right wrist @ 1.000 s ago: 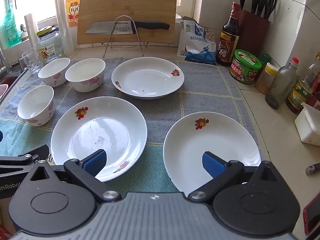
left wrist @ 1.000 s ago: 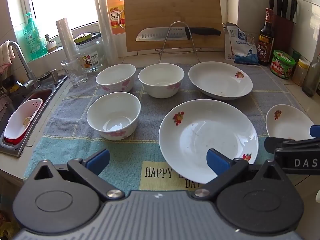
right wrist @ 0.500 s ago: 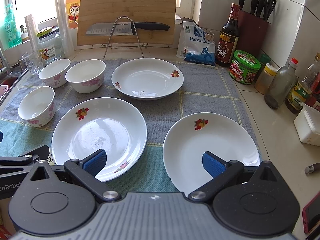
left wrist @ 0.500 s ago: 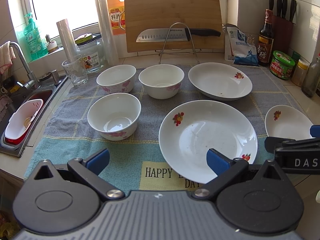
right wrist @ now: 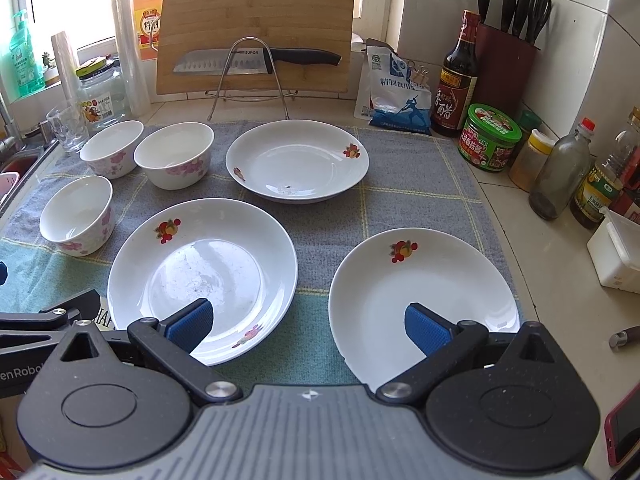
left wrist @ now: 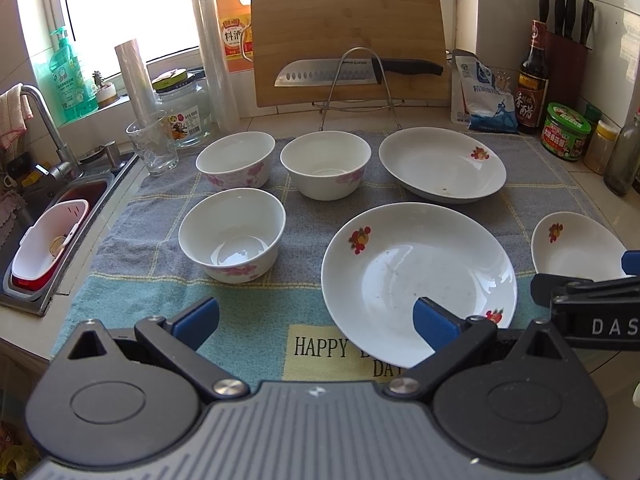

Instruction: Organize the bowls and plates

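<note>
Left wrist view: left gripper (left wrist: pixel 316 318) spread wide, empty, above a grey checked towel (left wrist: pixel 312 216); 3 white floral bowls (left wrist: pixel 232 234) at 11 o'clock, 3 white fruit-print plates (left wrist: pixel 400 264) at 1 o'clock. Right gripper (right wrist: pixel 308 322) likewise released.

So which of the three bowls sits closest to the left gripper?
The front bowl, alone in the near row; the other two bowls stand side by side behind it.
</note>
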`<move>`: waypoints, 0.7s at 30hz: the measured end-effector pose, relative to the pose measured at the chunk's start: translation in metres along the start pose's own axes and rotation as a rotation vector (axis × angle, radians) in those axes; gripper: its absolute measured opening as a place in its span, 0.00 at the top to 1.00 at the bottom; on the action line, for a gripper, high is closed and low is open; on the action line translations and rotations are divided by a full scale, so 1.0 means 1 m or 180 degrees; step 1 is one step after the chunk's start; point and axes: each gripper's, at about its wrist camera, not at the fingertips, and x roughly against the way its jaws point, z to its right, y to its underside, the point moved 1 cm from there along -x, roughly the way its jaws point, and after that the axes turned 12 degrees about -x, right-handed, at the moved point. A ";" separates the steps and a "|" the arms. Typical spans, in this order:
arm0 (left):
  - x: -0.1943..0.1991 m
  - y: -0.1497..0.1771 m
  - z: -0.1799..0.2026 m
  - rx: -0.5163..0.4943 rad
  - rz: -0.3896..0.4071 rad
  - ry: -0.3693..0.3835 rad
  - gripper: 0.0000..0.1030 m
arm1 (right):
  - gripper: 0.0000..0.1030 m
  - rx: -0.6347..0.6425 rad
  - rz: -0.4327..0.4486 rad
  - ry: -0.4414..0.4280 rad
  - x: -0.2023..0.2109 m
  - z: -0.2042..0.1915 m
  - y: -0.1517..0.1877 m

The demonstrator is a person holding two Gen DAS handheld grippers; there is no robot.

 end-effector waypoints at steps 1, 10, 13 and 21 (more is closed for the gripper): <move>0.000 0.000 0.000 0.0001 0.0001 0.0000 0.01 | 0.00 0.0000 0.0004 -0.0002 0.000 0.000 0.000; 0.000 0.000 0.000 0.0002 0.0001 -0.0002 0.01 | 0.00 0.0008 0.0001 0.0004 0.001 -0.001 0.000; 0.000 0.000 0.000 0.0003 0.0002 0.0000 0.01 | 0.00 0.0012 0.0005 0.0004 0.002 -0.002 0.000; 0.002 0.001 -0.003 -0.0006 0.0020 -0.0005 0.01 | 0.00 0.0003 0.0010 0.0002 0.003 -0.001 0.000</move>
